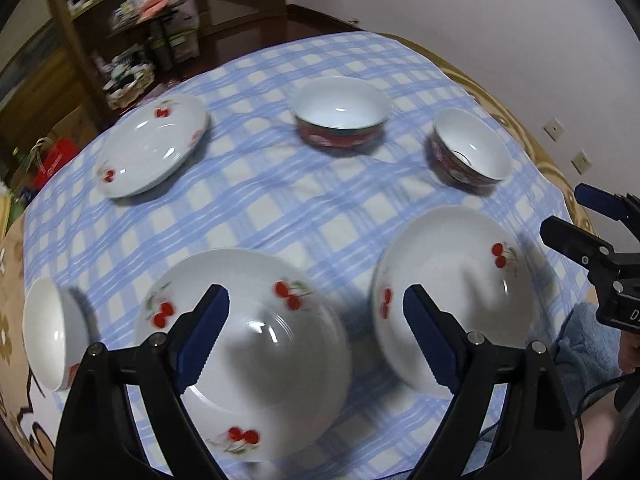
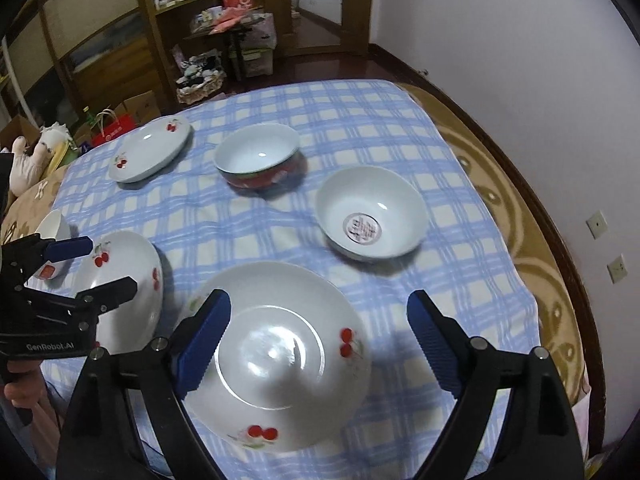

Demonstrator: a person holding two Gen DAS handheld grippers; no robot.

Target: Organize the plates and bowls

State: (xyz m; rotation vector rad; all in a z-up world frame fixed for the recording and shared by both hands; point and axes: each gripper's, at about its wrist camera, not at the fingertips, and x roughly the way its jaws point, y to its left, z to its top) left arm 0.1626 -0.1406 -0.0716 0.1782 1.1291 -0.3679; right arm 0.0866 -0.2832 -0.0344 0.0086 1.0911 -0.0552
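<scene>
Three white cherry-print plates lie on the blue checked cloth: a near-left plate (image 1: 256, 344) (image 2: 120, 284), a near-right plate (image 1: 452, 288) (image 2: 280, 356) and a far plate (image 1: 154, 142) (image 2: 150, 148). A red-sided bowl (image 1: 340, 114) (image 2: 258, 158), a dark patterned bowl (image 1: 468, 152) (image 2: 370, 212) and a small white bowl (image 1: 54, 320) (image 2: 54, 228) stand apart. My left gripper (image 1: 316, 332) (image 2: 100, 264) hovers open and empty over the near-left plate. My right gripper (image 2: 320, 340) (image 1: 564, 216) hovers open and empty over the near-right plate.
The round table's brown patterned cover (image 2: 532, 240) shows beyond the cloth on the right, near a white wall. Wooden shelves with clutter (image 2: 216, 20) and bags on the floor (image 2: 116, 124) stand behind the table.
</scene>
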